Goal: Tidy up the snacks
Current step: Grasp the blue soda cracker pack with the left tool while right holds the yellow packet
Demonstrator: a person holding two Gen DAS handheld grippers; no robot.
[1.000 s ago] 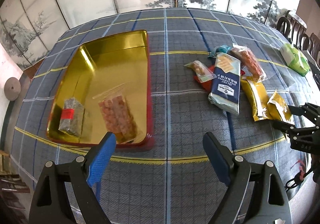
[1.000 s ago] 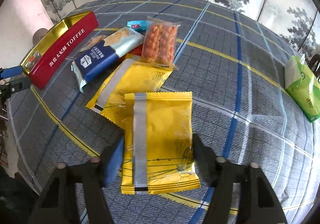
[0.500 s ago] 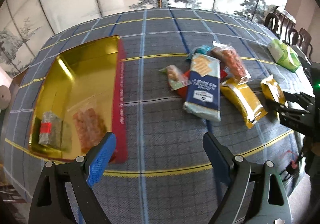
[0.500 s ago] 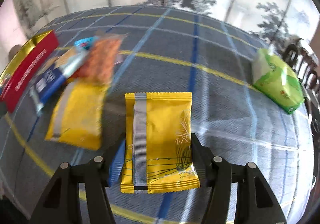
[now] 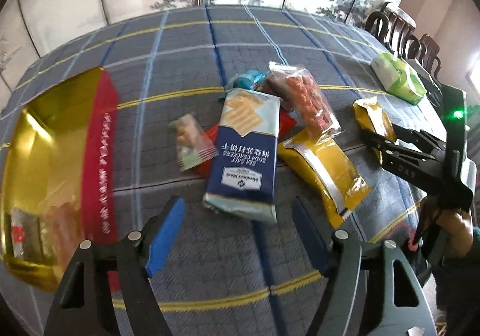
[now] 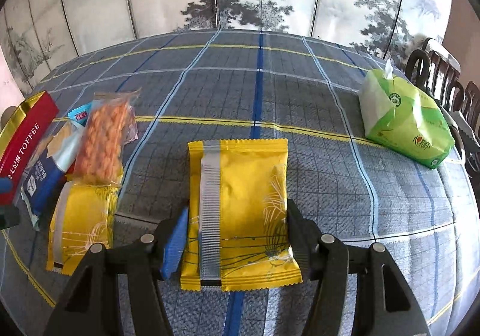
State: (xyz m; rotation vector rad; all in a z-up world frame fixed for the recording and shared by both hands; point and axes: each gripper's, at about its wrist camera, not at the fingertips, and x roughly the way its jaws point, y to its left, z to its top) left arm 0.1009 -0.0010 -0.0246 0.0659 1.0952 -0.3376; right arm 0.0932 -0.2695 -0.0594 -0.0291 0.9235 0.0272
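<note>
My left gripper [image 5: 237, 231] hangs over the checked tablecloth with its jaws closing. The near end of the blue soda cracker pack [image 5: 243, 161] lies just ahead of the tips, and the pads do not touch it. My right gripper [image 6: 237, 225] is shut on a yellow packet [image 6: 240, 201], gripping it by its two side edges. In the left wrist view that gripper [image 5: 390, 146] and its yellow packet [image 5: 372, 119] show at the right. The gold tin with a red wall [image 5: 102, 155] sits at the left, with two packs inside it.
The pile holds an orange snack bag [image 5: 309, 101], a second yellow packet [image 5: 324, 174], a small clear pack [image 5: 192, 140] and a teal wrapper [image 5: 246, 80]. A green tissue pack [image 6: 405, 122] lies far right, near dark chairs [image 5: 399, 32]. A painted folding screen stands behind the table.
My left gripper has swung right, from over the tin to the snack pile, and its jaws have narrowed. My right gripper has carried the yellow packet right, away from the pile.
</note>
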